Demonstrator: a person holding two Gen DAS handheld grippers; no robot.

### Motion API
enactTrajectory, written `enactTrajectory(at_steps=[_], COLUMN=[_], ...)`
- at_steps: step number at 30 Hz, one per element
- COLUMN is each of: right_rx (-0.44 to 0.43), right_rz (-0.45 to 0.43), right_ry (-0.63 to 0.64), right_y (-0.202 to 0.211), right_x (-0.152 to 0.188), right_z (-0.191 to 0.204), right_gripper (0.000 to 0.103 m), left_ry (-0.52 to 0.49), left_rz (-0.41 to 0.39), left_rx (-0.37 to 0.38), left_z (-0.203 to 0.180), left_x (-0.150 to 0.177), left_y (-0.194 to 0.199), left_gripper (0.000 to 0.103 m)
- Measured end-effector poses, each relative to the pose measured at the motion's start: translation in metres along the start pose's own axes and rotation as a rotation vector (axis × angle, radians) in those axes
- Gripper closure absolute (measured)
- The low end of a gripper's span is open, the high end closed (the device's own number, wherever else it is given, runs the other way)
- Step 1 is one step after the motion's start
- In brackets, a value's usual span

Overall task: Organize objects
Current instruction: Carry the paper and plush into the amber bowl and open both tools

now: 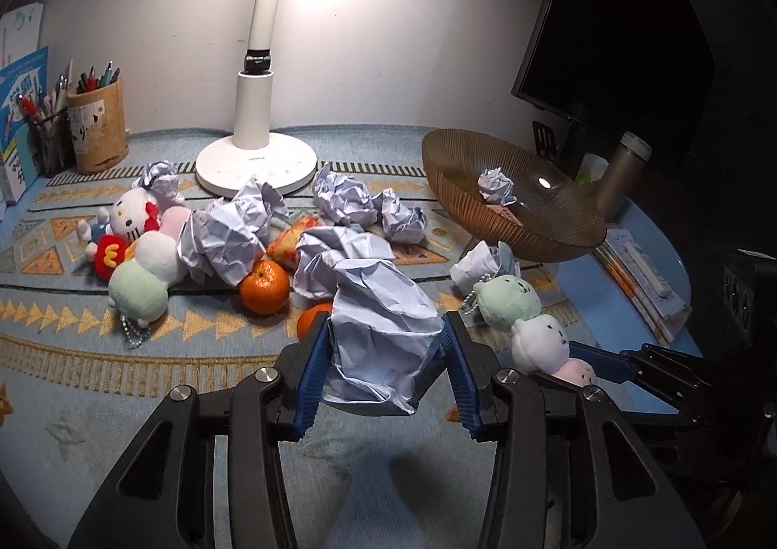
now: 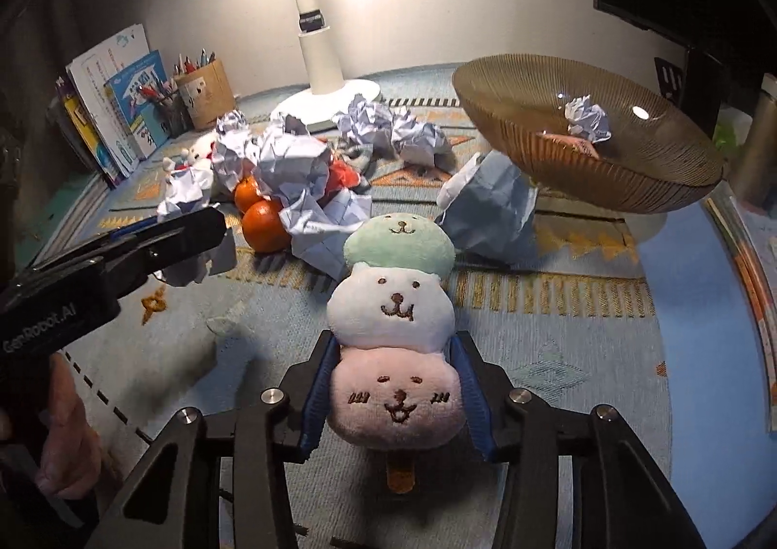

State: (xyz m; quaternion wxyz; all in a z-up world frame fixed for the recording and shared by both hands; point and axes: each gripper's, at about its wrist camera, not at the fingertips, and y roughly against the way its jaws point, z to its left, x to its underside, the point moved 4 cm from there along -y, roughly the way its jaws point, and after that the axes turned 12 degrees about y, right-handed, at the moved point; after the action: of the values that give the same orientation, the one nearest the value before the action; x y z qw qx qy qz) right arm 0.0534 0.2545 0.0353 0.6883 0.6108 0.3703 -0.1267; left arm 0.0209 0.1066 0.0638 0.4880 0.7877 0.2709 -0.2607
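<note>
My left gripper (image 1: 387,323) is shut on a big crumpled paper ball (image 1: 383,354), held above the patterned mat (image 1: 73,354). My right gripper (image 2: 396,345) is shut on the pink bottom ball of a three-ball dango plush (image 2: 393,306), which lies on the mat with its green end pointing away. Both blue pads press the plush's sides. The left wrist view shows that plush (image 1: 534,330) low on the right. More paper balls (image 1: 345,197), two oranges (image 1: 264,286) and plush toys (image 1: 131,214) are piled mid-mat.
A ribbed amber bowl (image 1: 515,218) on the right holds one paper ball (image 1: 496,184). A white lamp base (image 1: 257,162) stands at the back, pen holders (image 1: 97,131) and books (image 2: 121,102) at the back left. A monitor (image 1: 607,39) and a bottle (image 1: 624,170) stand behind the bowl.
</note>
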Motion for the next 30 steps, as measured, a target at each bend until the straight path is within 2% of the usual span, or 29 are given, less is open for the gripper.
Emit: enactTrajectory(at_steps=[6, 10, 12, 17, 21, 24, 25, 26, 27, 30], right_rx=[0.087, 0.149, 0.167, 0.175, 0.177, 0.181, 0.181, 0.184, 0.186, 0.172], right_rz=[-0.148, -0.206, -0.228, -0.221, -0.187, -0.163, -0.157, -0.144, -0.138, -0.145], right_ry=[-0.055, -0.121, -0.166, -0.285, -0.327, -0.346, -0.351, -0.353, -0.356, -0.359], right_y=[0.048, 0.057, 0.056, 0.031, 0.01, -0.003, -0.006, -0.01, -0.012, -0.009], right_x=[-0.039, -0.066, -0.076, -0.09, -0.09, -0.087, -0.086, -0.085, -0.083, -0.079], right_z=[-0.042, -0.085, -0.112, -0.17, -0.194, -0.202, -0.204, -0.206, -0.207, -0.206], right_gripper=[0.057, 0.057, 0.057, 0.057, 0.056, 0.055, 0.054, 0.049, 0.044, 0.044], left_ry=[-0.065, -0.096, -0.125, -0.152, -0.14, -0.124, -0.119, -0.112, -0.096, -0.07], left_rz=[-0.03, -0.033, -0.035, 0.021, 0.04, 0.035, 0.033, 0.04, 0.037, 0.044], left_rx=[0.059, 0.105, 0.1, 0.088, 0.081, 0.058, 0.051, 0.054, 0.056, 0.065], left_z=[-0.047, -0.078, -0.092, -0.111, -0.118, -0.116, -0.115, -0.113, -0.11, -0.103], left_x=[-0.039, -0.066, -0.075, -0.085, -0.084, -0.082, -0.081, -0.081, -0.082, -0.082], left_y=[-0.015, -0.041, -0.06, -0.113, -0.143, -0.157, -0.159, -0.16, -0.16, -0.154], left_gripper=[0.061, 0.061, 0.061, 0.061, 0.06, 0.049, 0.041, 0.027, 0.027, 0.027])
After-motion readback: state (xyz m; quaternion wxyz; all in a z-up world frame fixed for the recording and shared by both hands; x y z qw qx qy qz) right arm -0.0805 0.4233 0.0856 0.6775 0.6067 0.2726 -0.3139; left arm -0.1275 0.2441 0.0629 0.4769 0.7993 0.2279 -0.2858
